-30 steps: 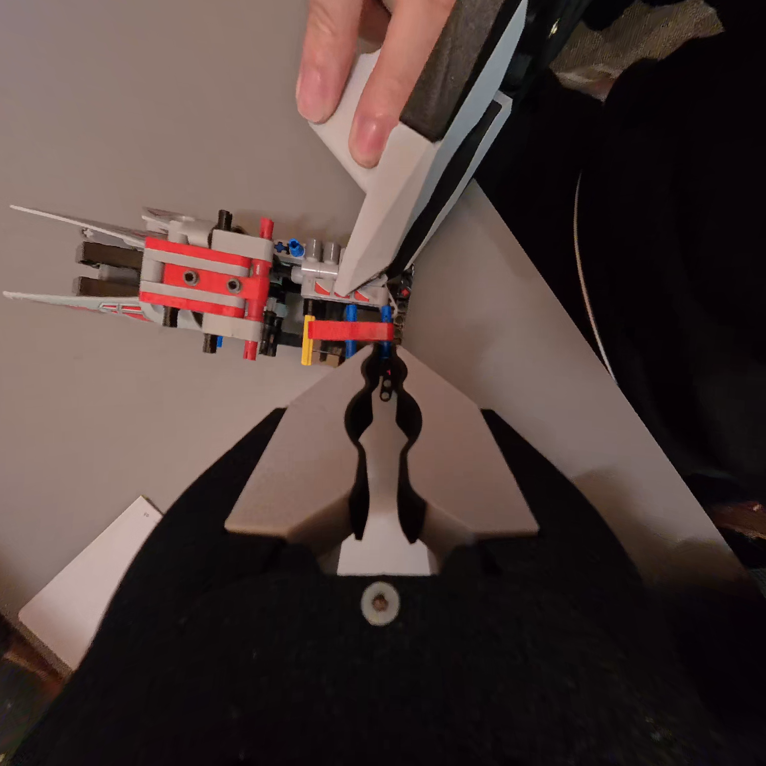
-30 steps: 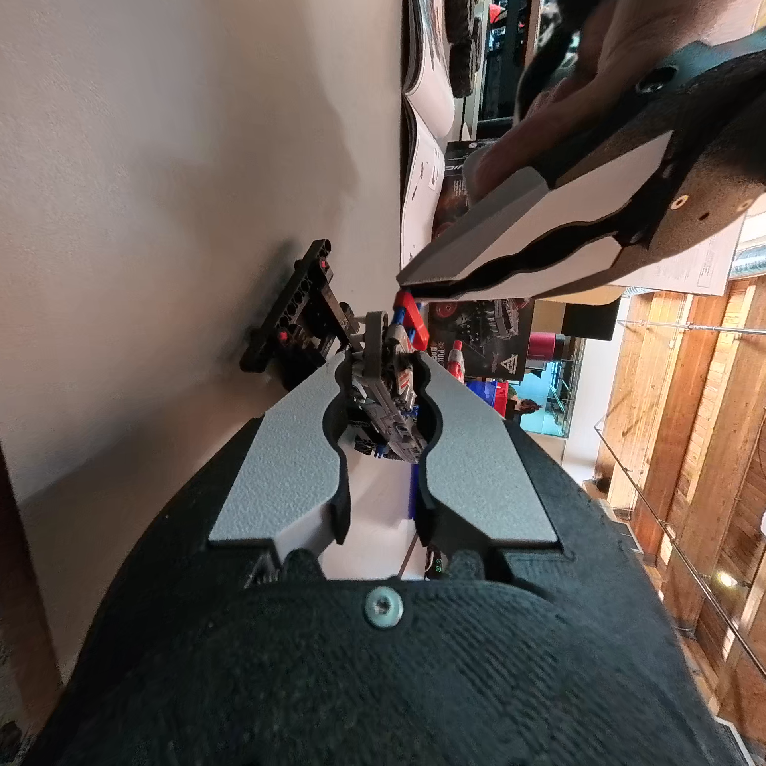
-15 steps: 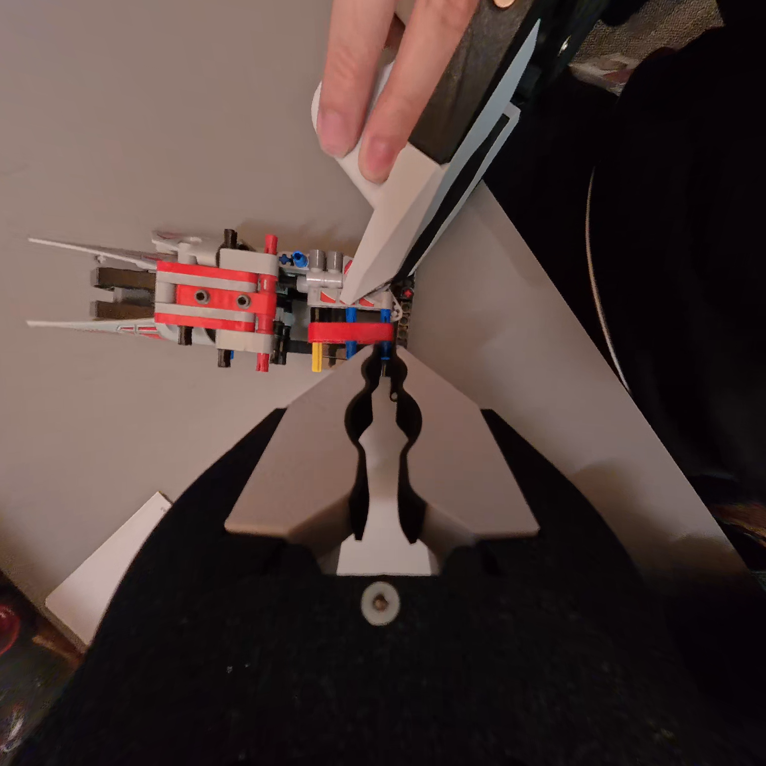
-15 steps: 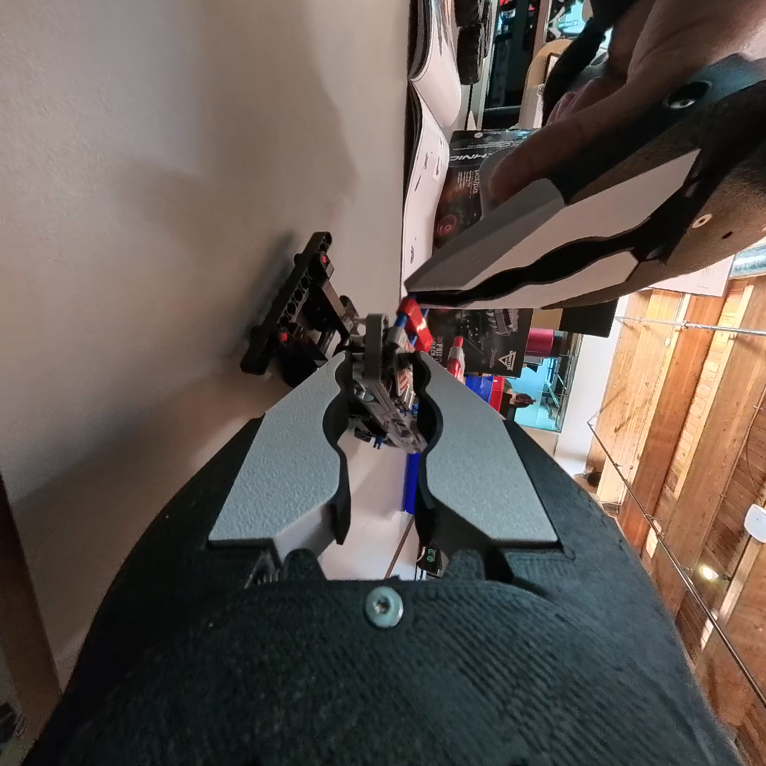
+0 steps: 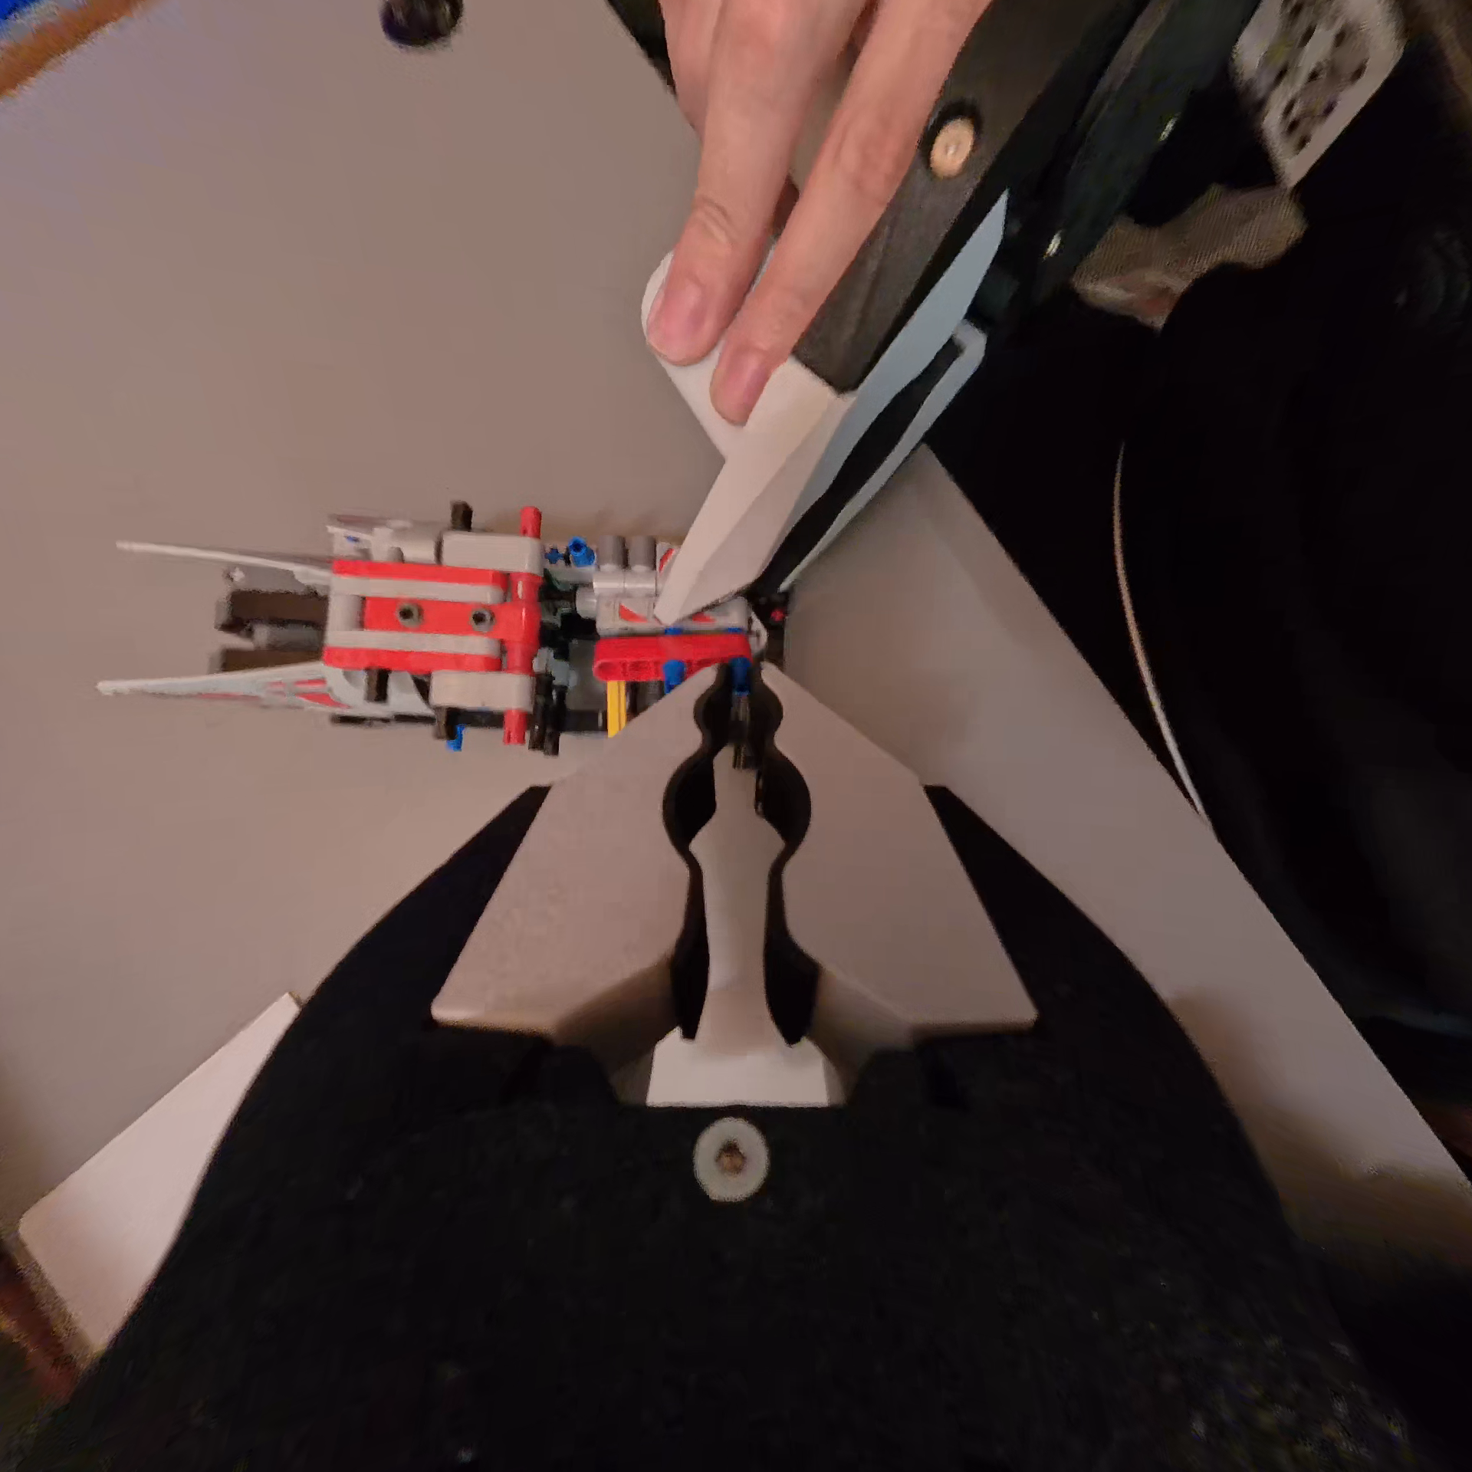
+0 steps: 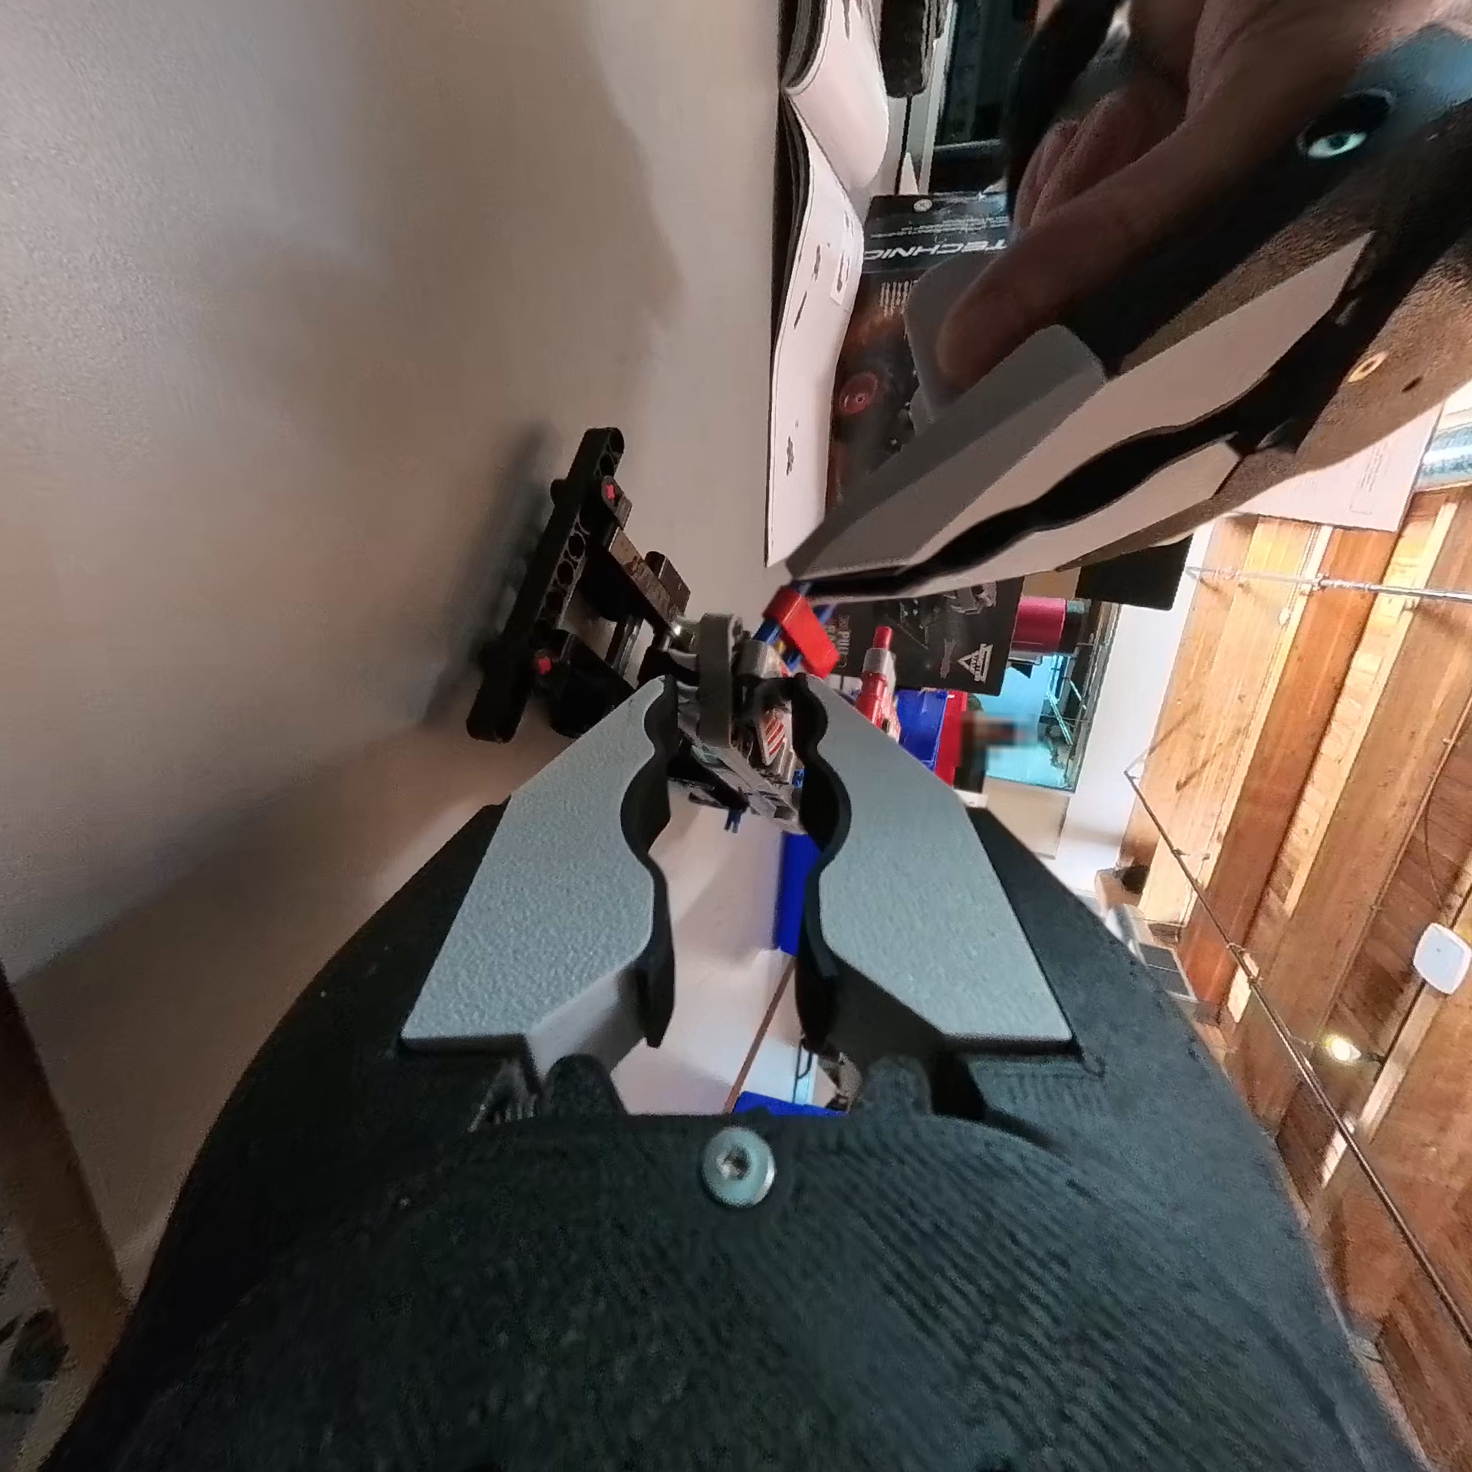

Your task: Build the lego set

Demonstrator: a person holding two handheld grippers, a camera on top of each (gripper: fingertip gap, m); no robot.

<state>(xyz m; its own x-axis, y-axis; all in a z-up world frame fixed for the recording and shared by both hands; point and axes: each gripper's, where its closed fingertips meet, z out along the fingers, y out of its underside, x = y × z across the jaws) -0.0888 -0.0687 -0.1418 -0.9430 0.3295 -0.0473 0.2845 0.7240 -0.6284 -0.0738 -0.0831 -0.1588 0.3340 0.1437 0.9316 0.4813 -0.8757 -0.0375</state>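
- Model (image 5: 446,629): one red, grey and black brick build lies on the pale table (image 5: 239,319), with two thin grey fins pointing to 9 o'clock in the left wrist view; its end at 3 o'clock is covered by both grippers.
- Left gripper (image 5: 737,701): jaws clenched on a thin dark pin with a blue tip, at the model's edge beside the red beam (image 5: 673,657); where the pin meets the model is too small to make out.
- Right gripper (image 6: 737,721): jaws grasp the model's grey striped end; the black frame (image 6: 557,589) sticks out toward 11 o'clock, blurred.
- Hands: two fingers (image 5: 717,263) rest on the right gripper at 12 o'clock, and the hand is cut off by the frame edge.
- Booklet (image 6: 812,319): one open booklet at 12 o'clock in the right wrist view, partly hidden behind the left gripper.
- Bins (image 6: 928,721): blue ones behind, number unclear.
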